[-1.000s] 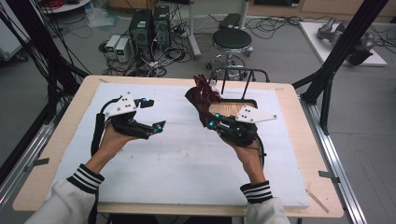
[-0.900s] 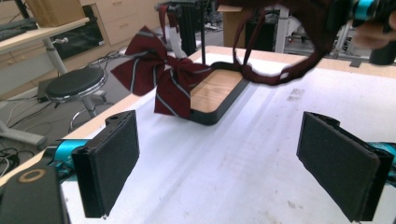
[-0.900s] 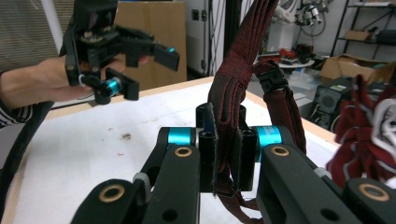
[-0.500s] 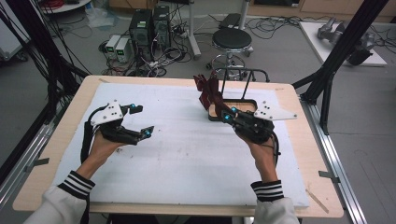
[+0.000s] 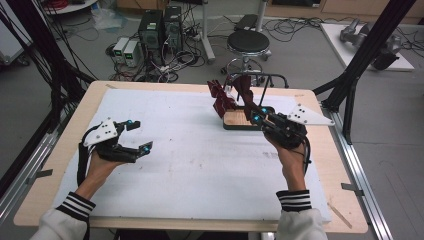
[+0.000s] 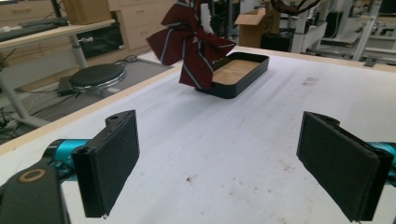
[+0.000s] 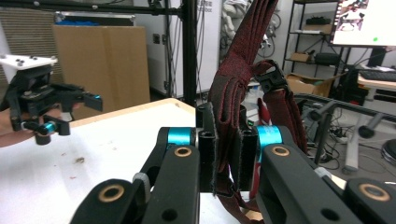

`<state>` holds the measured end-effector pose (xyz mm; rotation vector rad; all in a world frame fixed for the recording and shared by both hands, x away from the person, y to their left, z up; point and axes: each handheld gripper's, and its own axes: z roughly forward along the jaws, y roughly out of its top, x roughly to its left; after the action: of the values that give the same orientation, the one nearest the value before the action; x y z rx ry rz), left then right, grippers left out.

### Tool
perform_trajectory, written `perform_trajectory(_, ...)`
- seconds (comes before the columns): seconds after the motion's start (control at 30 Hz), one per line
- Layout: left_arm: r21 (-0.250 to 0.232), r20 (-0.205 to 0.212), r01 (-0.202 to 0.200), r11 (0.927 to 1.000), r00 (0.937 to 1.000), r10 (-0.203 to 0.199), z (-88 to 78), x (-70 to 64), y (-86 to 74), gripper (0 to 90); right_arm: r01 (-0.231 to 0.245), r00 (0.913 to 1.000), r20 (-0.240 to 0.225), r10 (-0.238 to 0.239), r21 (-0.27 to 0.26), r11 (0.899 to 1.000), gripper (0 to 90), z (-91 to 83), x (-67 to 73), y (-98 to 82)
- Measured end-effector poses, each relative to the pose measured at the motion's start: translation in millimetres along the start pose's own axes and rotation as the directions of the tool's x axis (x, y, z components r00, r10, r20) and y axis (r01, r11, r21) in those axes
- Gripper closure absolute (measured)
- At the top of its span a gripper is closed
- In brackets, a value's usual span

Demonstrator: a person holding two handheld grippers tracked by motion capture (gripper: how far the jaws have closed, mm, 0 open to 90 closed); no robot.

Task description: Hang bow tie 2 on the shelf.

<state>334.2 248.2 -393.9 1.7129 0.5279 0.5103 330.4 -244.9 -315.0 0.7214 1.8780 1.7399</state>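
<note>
A dark red striped bow tie point(image 5: 223, 96) hangs over the left end of a black tray with a wooden floor point(image 5: 239, 120), at the table's back right. My right gripper point(image 5: 255, 114) is shut on the tie's folded dark red strap point(image 7: 236, 88), which rises between the pads of the right gripper point(image 7: 227, 156) up to a black clasp. My left gripper point(image 5: 140, 135) hovers open low over the white mat point(image 5: 200, 165) at the left, with nothing between its pads. From the left gripper point(image 6: 233, 163), the bow tie point(image 6: 191, 44) and tray point(image 6: 243, 70) lie far ahead.
A black metal bar frame point(image 5: 270, 77) arches behind the tray. The wooden table edge point(image 5: 325, 165) borders the mat. A round stool point(image 5: 248, 42) stands behind the table, among computers and cables on the floor. The left gripper point(image 7: 51, 112) shows far off in the right gripper view.
My right gripper has carried the bow tie to the right, up to the tray. My left gripper has moved left and nearer to the person, sinking toward the mat.
</note>
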Motion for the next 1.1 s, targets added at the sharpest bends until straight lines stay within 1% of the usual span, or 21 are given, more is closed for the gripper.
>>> perform_trajectory(0.07,-0.005,-0.012,0.012,0.9999,0.9999,-0.012,-3.1,1.3,-4.4,13.5,0.0,0.9999,0.016,0.0,-0.005,1.0,83.7,-1.9,-4.0,1.6)
perform_trajectory(0.13,-0.007,-0.018,0.017,0.9998,0.9997,-0.017,-6.2,2.3,-8.1,13.5,-0.002,0.9997,0.023,0.002,-0.007,1.0,83.8,-2.5,-5.4,2.1)
perform_trajectory(0.23,-0.018,-0.027,0.029,0.9994,0.9992,-0.029,-10.0,2.5,-13.1,13.6,-0.001,0.9991,0.042,0.002,-0.017,1.0,83.7,-4.2,-12.2,4.4)
perform_trajectory(0.27,-0.017,-0.027,0.029,0.9994,0.9992,-0.029,-11.2,2.5,-14.6,13.6,-0.001,0.9991,0.042,0.002,-0.017,1.0,83.7,-4.2,-12.2,4.4)
perform_trajectory(0.3,-0.019,-0.032,0.03,0.9994,0.999,-0.031,-12.0,2.1,-16.2,13.5,-0.006,0.9983,0.057,0.007,-0.016,1.0,83.7,-5.0,-14.7,6.1)
perform_trajectory(0.33,-0.021,-0.033,0.031,0.9993,0.999,-0.032,-12.7,1.8,-17.7,13.5,-0.006,0.9983,0.057,0.007,-0.016,1.0,83.7,-5.0,-14.7,6.1)
perform_trajectory(0.37,-0.018,-0.033,0.031,0.9994,0.999,-0.032,-13.0,1.5,-19.0,13.6,-0.002,0.9972,0.075,0.003,-0.016,1.0,83.7,-5.1,-17.5,7.7)
perform_trajectory(0.4,-0.015,-0.034,0.03,0.9994,0.999,-0.03,-13.0,1.0,-19.9,13.6,-0.002,0.9972,0.075,0.003,-0.016,1.0,83.7,-5.1,-17.5,7.7)
perform_trajectory(0.53,-0.012,-0.026,0.017,0.9998,0.9995,-0.017,-11.6,-1.8,-22.3,13.6,0.006,0.9935,0.114,-0.005,-0.014,1.0,83.7,-3.2,-24.0,11.3)
perform_trajectory(0.57,-0.012,-0.026,0.017,0.9998,0.9995,-0.017,-11.6,-1.8,-22.3,13.6,0.006,0.9935,0.114,-0.005,-0.014,1.0,83.7,-3.2,-24.0,11.3)
perform_trajectory(0.6,-0.011,-0.027,0.015,0.9998,0.9995,-0.015,-11.4,-2.7,-22.5,13.5,0.006,0.9919,0.127,-0.003,-0.019,1.0,83.7,-1.8,-26.8,12.6)
perform_trajectory(0.63,-0.012,-0.023,0.016,0.9998,0.9996,-0.016,-10.8,-3.3,-22.9,13.5,0.006,0.9919,0.127,-0.003,-0.019,1.0,83.7,-1.8,-26.8,12.6)
perform_trajectory(0.7,-0.01,-0.017,0.016,0.9998,0.9997,-0.016,-10.5,-3.6,-23.4,13.5,0.006,0.9899,0.142,-0.003,-0.02,1.0,83.7,-0.8,-29.0,13.7)
perform_trajectory(0.73,-0.01,-0.017,0.016,0.9998,0.9997,-0.016,-10.4,-3.7,-23.7,13.6,0.0,0.9884,0.152,0.003,-0.022,1.0,83.7,1.0,-32.0,14.0)
perform_trajectory(0.77,-0.008,-0.017,0.014,0.9999,0.9998,-0.014,-10.7,-3.6,-23.8,13.6,0.0,0.9884,0.152,0.003,-0.022,1.0,83.7,1.0,-32.0,14.0)
perform_trajectory(0.87,-0.02,-0.021,0.015,0.9997,0.9997,-0.016,-12.9,-3.7,-24.5,13.6,0.0,0.9845,0.175,0.003,-0.018,1.0,83.7,7.2,-37.9,14.2)
perform_trajectory(0.9,-0.02,-0.021,0.015,0.9997,0.9997,-0.016,-12.9,-3.7,-24.5,13.6,0.0,0.9845,0.175,0.003,-0.018,1.0,83.7,7.2,-37.9,14.2)
perform_trajectory(0.93,-0.028,-0.019,0.017,0.9995,0.9997,-0.017,-15.1,-2.8,-24.7,13.6,0.002,0.9826,0.186,0.002,-0.019,1.0,83.6,11.6,-40.5,13.9)
perform_trajectory(1.0,-0.033,-0.023,0.018,0.9993,0.9996,-0.019,-16.4,-2.5,-24.9,13.6,0.004,0.9822,0.188,0.0,-0.022,1.0,83.6,14.1,-42.1,13.4)
perform_trajectory(1.1,-0.04,-0.03,0.021,0.999,0.9993,-0.022,-20.1,-1.0,-27.2,13.6,-0.007,0.9789,0.204,0.01,-0.014,1.0,83.6,22.9,-44.5,11.6)
